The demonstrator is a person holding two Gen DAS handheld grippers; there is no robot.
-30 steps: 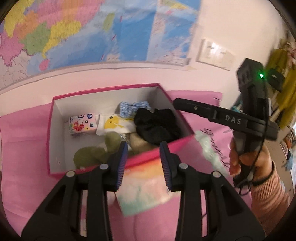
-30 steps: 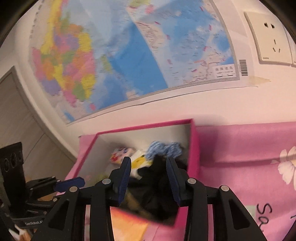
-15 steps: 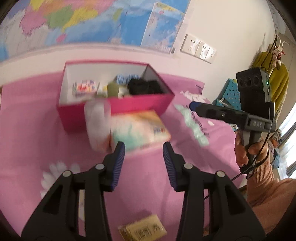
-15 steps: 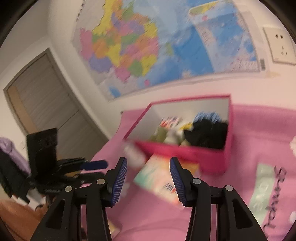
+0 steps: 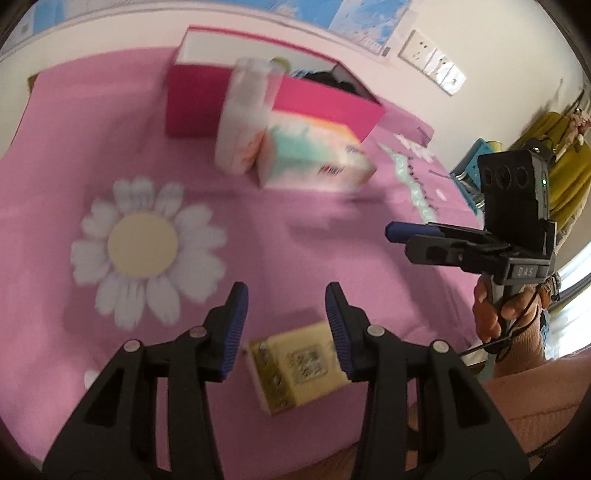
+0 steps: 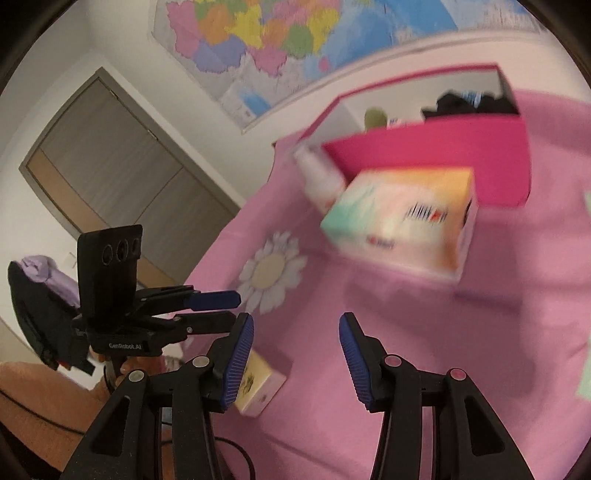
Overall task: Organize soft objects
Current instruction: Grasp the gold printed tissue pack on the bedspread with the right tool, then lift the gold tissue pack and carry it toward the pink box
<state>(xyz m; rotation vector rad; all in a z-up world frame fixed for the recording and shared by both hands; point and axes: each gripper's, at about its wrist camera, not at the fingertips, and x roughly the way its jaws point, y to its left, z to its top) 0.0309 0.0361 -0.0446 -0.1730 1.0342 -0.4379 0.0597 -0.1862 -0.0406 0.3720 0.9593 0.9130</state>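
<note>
A pink box [image 5: 266,99] of soft things, with black cloth [image 6: 469,103] among them, sits at the far side of the pink bedspread [image 5: 55,184]. In front of it lean a pastel tissue pack [image 5: 314,158] and a white wrapped pack [image 5: 243,118]. A small yellow tissue pack [image 5: 299,373] lies on the spread just under my left gripper [image 5: 286,325], which is open and not touching it. My right gripper [image 6: 295,354] is open and empty, with the yellow pack [image 6: 258,384] by its left finger. Each gripper shows in the other's view, the right gripper [image 5: 406,236] and the left gripper [image 6: 218,306].
A white daisy print [image 5: 142,243] marks the bedspread. A map [image 6: 280,33] and sockets [image 5: 432,61] are on the wall behind the box. A grey door [image 6: 122,162] stands at the left. Yellow clothes [image 5: 565,162] hang at the right. A person's hand [image 5: 495,310] grips the right handle.
Both grippers have drawn back from the box and sunk toward the bedspread. Their jaws stand a little wider. The small yellow pack has come into view beneath them.
</note>
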